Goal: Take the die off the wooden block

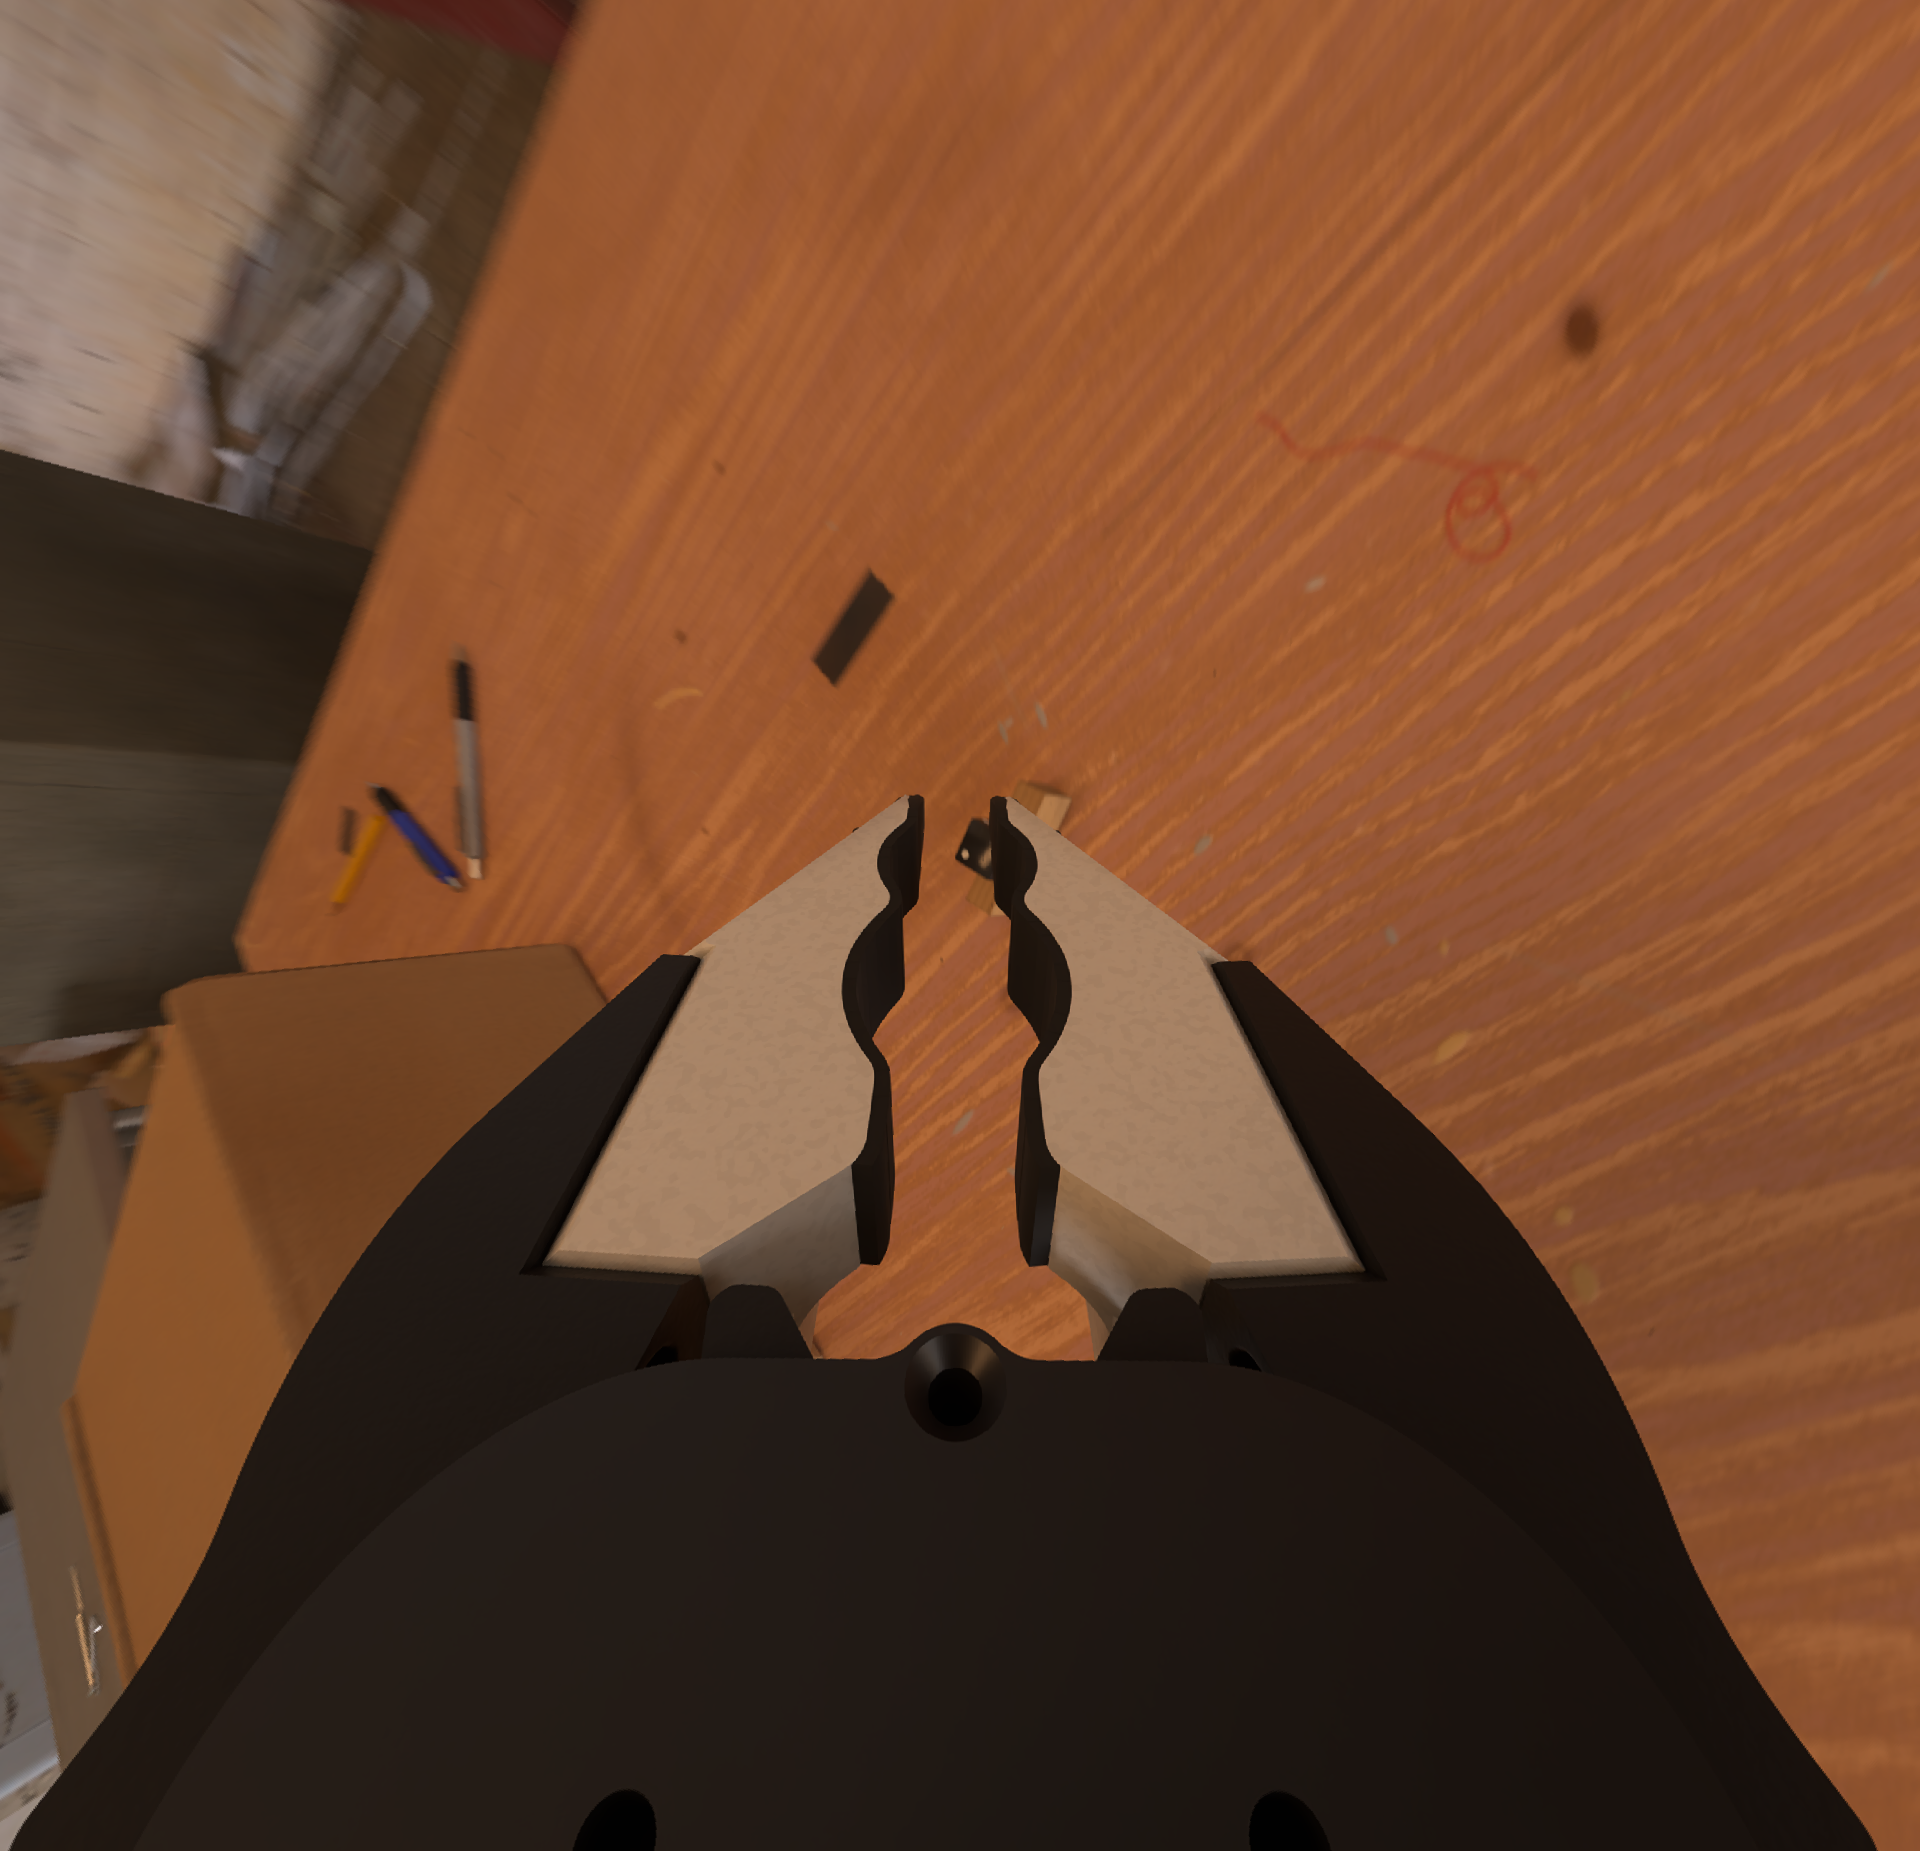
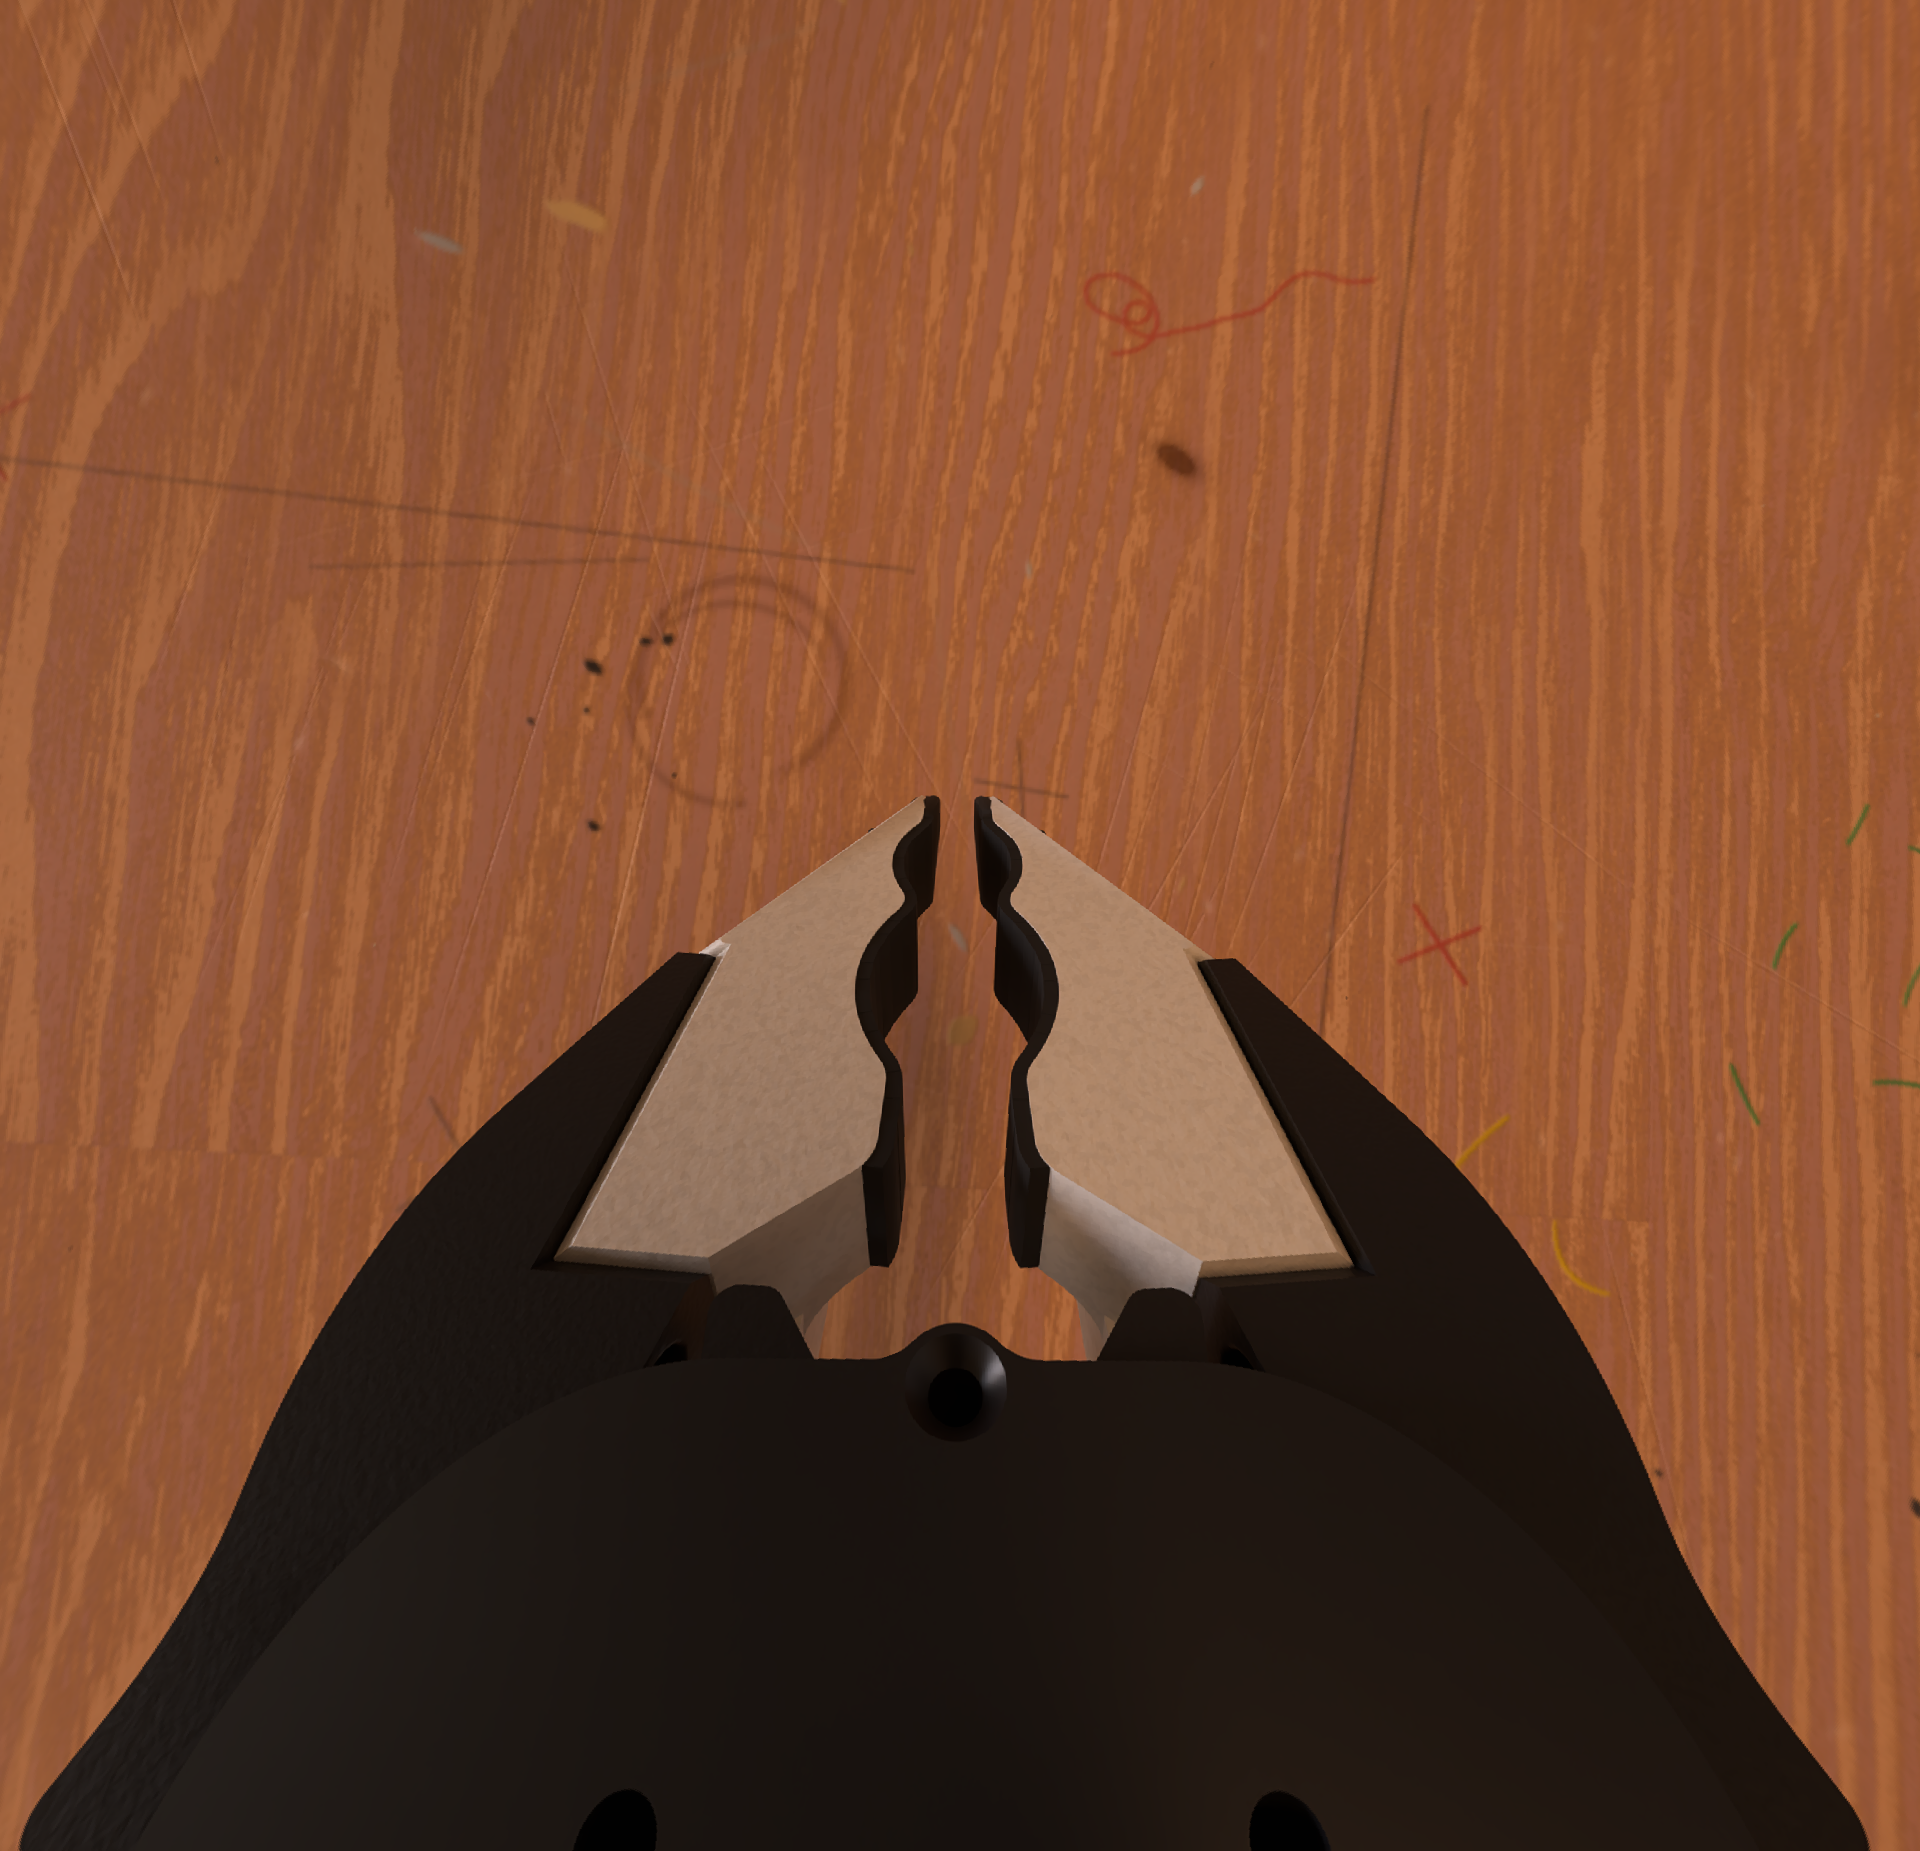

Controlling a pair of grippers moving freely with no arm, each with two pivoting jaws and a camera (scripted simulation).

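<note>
In the left wrist view a small black die (image 1: 974,849) sits on a pale wooden block (image 1: 1043,804) on the orange-brown table (image 1: 1351,866), far below. My left gripper (image 1: 956,809) is high above them, open by a narrow gap and empty. Its right fingertip (image 1: 1000,835) hides most of the block. The die shows in the gap, close to that finger. My right gripper (image 2: 956,809) hangs over bare table (image 2: 416,866) with its jaws almost together and nothing between them. Neither die nor block shows in the right wrist view.
Two pens (image 1: 468,762) and a yellow pencil (image 1: 358,858) lie near the table's left edge. A black strip (image 1: 853,625) lies beyond the die. A cardboard box (image 1: 312,1178) stands at lower left. A red thread (image 1: 1475,513) shows in both views (image 2: 1143,315).
</note>
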